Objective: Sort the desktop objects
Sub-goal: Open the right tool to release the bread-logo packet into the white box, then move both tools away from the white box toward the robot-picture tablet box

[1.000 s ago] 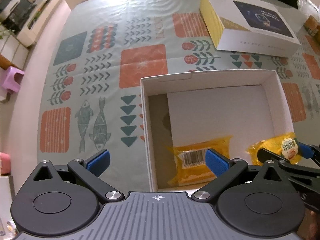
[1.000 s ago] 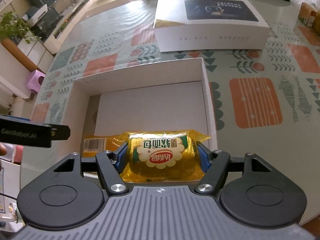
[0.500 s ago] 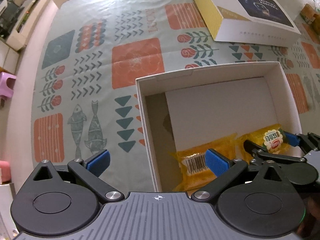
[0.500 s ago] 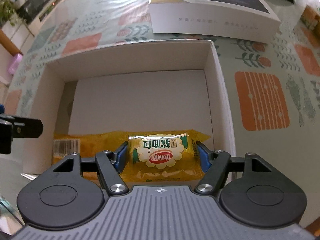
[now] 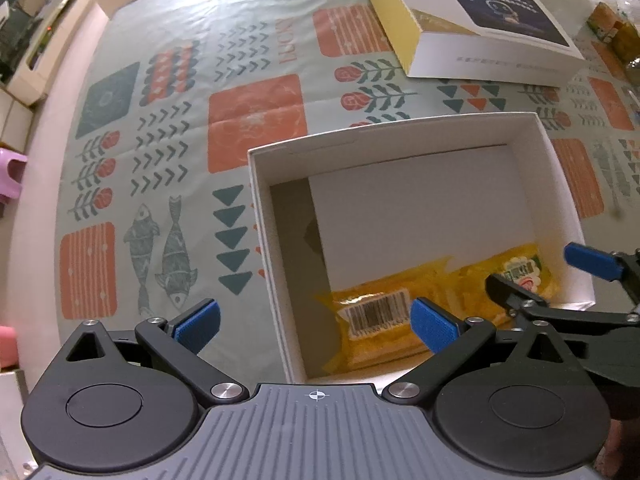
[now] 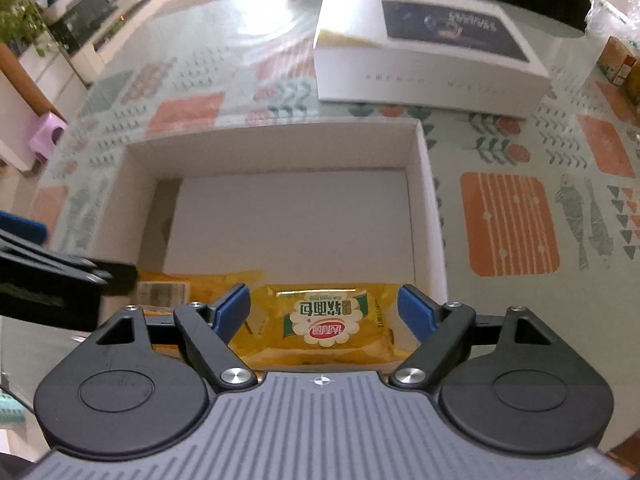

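An open white box (image 5: 256, 184) (image 6: 428, 184) stands on the patterned tablecloth. Two yellow snack packets lie along its near side: one with a barcode (image 5: 376, 314) (image 6: 160, 290) and one with a red and green label (image 6: 320, 324) (image 5: 520, 272). My right gripper (image 6: 323, 308) is open, its blue pads apart on either side of the labelled packet, which rests on the box floor. It also shows in the left wrist view (image 5: 552, 276). My left gripper (image 5: 316, 320) is open and empty above the box's near left corner.
A closed white box with a yellow side and dark lid picture (image 5: 472, 32) (image 6: 428, 56) lies behind the open box. Small cartons (image 5: 612, 28) stand at the far right. A purple stool (image 6: 48, 132) stands on the floor at the left.
My right gripper lowered the labelled packet into the box beside the barcode packet and opened its jaws off it. My left gripper stayed open and shifted slightly.
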Available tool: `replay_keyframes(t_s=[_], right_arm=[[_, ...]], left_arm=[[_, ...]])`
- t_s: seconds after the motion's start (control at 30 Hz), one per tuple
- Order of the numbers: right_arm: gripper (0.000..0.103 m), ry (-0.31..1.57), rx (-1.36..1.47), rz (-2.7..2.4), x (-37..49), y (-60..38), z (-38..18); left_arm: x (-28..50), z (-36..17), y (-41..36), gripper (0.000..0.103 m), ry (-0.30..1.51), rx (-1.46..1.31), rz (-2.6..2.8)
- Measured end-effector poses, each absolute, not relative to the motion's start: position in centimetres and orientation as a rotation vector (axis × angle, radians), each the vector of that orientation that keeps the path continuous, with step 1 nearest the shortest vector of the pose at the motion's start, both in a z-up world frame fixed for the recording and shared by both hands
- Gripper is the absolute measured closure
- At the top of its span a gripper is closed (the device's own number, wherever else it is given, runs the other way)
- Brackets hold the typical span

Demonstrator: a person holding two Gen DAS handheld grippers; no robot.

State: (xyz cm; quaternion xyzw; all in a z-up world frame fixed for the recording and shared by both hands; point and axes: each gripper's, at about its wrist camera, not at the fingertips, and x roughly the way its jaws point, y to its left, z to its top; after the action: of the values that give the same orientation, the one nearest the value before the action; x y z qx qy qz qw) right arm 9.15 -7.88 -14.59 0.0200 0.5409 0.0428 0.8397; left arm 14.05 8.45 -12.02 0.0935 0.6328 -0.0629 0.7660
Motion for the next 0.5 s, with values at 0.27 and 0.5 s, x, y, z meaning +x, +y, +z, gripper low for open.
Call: replay_keyframes(t_s=[0.27,0.5], right_arm=[[0.001,1.052,0.061,0.06,6.7,-11.0,-11.0],[0.0,1.059,-0.033,0.026,3.4,-13.9,-10.2]], left_arm=[[12.0,-11.1,7.1,0.0,1.362,0.191,-0.128],[9.3,-11.0,5.3,0.0,1.369,0.188,-0.12]])
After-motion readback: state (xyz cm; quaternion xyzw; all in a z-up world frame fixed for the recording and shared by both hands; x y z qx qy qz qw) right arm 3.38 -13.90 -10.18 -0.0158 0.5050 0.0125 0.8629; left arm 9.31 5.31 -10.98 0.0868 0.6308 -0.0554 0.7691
